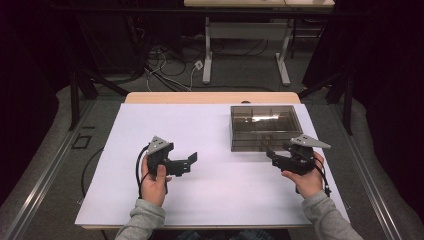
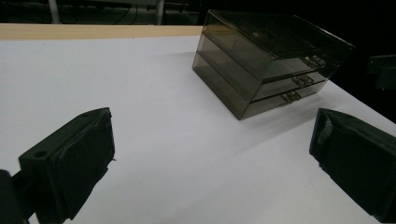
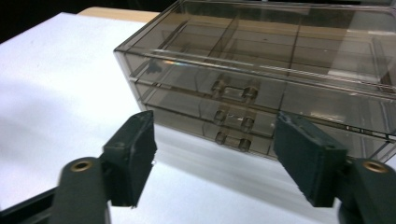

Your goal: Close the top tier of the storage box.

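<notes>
A smoky clear plastic chest with three shallow drawers (image 1: pixel 264 127) stands on the white table top (image 1: pixel 210 180) at the right rear; all drawers are pushed in, each with a small clear handle (image 3: pixel 232 92). My right gripper (image 1: pixel 272 152) hovers just in front of the drawer fronts, open, with nothing between its pads (image 3: pixel 133 156). The drawer chest (image 3: pixel 280 74) sits close ahead of it in the right gripper view. My left gripper (image 1: pixel 191 161) is held over the middle left of the table, open and holding nothing, pointing toward the drawer chest (image 2: pixel 266 65).
The white sheet covers a wooden table whose far edge (image 1: pixel 212 97) shows bare. Beyond it are a floor with cables (image 1: pixel 165 65) and the legs of another desk (image 1: pixel 207 50). Dark curtains close both sides.
</notes>
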A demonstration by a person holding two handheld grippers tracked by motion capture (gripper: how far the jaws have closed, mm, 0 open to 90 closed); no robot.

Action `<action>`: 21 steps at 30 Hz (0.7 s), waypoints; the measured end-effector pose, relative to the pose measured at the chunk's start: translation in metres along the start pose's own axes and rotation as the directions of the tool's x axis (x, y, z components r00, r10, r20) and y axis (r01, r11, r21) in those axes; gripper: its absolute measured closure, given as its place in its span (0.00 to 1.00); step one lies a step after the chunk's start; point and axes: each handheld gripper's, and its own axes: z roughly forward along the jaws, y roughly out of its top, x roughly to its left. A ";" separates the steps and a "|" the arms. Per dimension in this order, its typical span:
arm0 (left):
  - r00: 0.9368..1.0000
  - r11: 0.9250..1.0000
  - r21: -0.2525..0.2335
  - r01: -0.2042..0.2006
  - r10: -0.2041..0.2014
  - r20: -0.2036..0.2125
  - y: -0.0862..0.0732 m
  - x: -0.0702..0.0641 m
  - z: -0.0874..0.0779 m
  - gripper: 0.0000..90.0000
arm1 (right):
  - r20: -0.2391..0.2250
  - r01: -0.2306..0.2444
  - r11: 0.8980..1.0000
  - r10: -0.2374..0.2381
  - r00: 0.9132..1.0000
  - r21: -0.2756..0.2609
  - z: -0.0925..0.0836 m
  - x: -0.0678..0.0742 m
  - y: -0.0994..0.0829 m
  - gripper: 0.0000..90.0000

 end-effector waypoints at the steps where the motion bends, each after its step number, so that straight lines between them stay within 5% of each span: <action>1: 1.000 1.000 -0.001 -0.002 0.002 0.000 0.001 -0.001 0.000 0.01 | -0.004 0.009 1.000 -0.009 1.000 -0.001 -0.001 0.000 0.000 0.28; 6: 1.000 1.000 0.003 -0.016 0.016 -0.002 0.002 -0.002 -0.002 0.01 | -0.044 0.044 0.999 -0.044 0.998 -0.013 -0.006 0.005 -0.003 0.16; 21: 0.999 1.000 -0.010 -0.022 0.021 -0.034 0.001 0.008 -0.026 0.01 | -0.060 0.073 0.997 -0.072 0.996 0.012 -0.011 0.019 -0.018 0.14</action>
